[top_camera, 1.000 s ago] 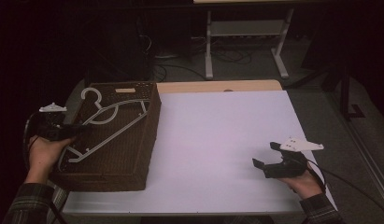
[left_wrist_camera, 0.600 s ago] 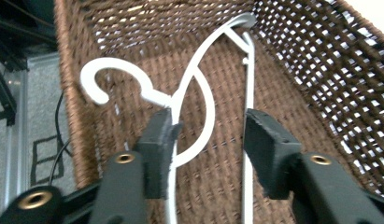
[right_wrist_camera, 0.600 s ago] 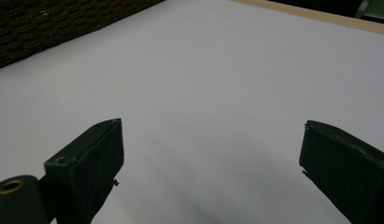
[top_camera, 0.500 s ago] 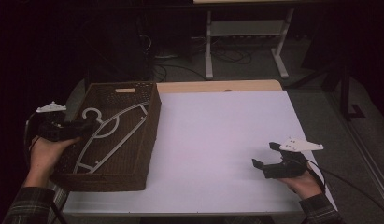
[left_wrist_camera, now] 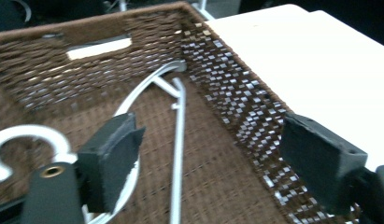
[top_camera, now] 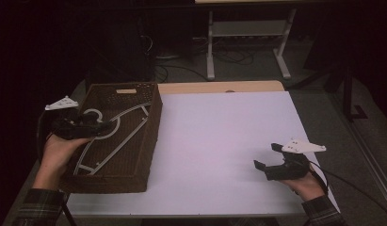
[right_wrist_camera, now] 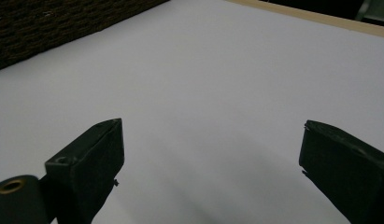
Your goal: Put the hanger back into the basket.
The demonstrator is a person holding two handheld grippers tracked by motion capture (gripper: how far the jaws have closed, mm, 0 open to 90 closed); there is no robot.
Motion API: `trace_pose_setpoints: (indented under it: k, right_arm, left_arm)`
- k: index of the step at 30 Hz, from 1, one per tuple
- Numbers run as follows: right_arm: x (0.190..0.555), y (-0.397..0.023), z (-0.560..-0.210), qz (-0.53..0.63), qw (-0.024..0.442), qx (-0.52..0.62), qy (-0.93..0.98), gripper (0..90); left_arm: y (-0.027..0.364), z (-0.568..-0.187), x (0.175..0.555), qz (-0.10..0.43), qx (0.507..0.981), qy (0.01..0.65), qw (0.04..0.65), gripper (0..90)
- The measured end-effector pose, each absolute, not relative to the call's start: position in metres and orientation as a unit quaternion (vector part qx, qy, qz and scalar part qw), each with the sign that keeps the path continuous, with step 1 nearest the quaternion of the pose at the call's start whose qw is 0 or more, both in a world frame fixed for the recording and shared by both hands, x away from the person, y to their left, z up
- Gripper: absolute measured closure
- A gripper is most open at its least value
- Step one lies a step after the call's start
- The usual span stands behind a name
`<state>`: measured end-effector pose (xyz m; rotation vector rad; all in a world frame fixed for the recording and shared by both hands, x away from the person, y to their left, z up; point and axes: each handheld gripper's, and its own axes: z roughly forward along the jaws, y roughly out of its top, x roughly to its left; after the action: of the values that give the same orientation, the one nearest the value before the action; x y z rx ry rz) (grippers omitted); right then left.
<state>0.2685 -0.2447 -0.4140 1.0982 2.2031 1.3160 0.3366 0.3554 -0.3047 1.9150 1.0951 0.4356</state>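
**A:** What did the high view show at that moment?

**B:** I saw a white bench [top_camera: 219,141] with a brown wicker basket [top_camera: 149,136] standing at its left edge, its far end near the far left corner. A white clothes hanger [top_camera: 116,141] lay flat on the basket's floor, its hook toward the basket's left wall and its long bar running along the right wall.

**A:** Where were my left tongs?

**B:** The left tongs [top_camera: 104,127] hung over the left side of the basket, above the hanger's hook, held in the person's left hand [top_camera: 59,148]. In the left gripper view, the left tongs [left_wrist_camera: 213,163] stood wide apart. Their jaws had just been opening, and I saw nothing pressed between them; the hanger [left_wrist_camera: 178,140] lay below on the woven floor, with the hook [left_wrist_camera: 21,140] beside the left jaw. I could not tell whether that jaw touched it.

**A:** And the right tongs?

**B:** The right tongs [top_camera: 268,157] sat low over the bench near its right front corner, in the person's right hand [top_camera: 304,183], well apart from the basket. In the right gripper view, the right tongs [right_wrist_camera: 210,158] were spread wide with bare white bench [right_wrist_camera: 203,93] between the jaws, and the basket wall [right_wrist_camera: 49,23] showed at the upper left.
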Motion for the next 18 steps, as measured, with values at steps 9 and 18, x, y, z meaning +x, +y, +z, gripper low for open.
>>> trace_pose_setpoints:
  k: [9, 18]
  right_arm:
    - [0.268, -0.245, -0.413, 0.465, 0.176, 0.386, 0.777, 6.1]
    - [0.267, -0.244, -0.412, 0.466, 0.178, 0.383, 0.778, 6.1]
  left_arm:
    - [0.307, -0.296, 0.332, 0.164, 0.788, 0.386, 0.451, 13.5]
    - [0.259, -0.305, 0.332, 0.145, 0.799, 0.350, 0.466, 9.6]
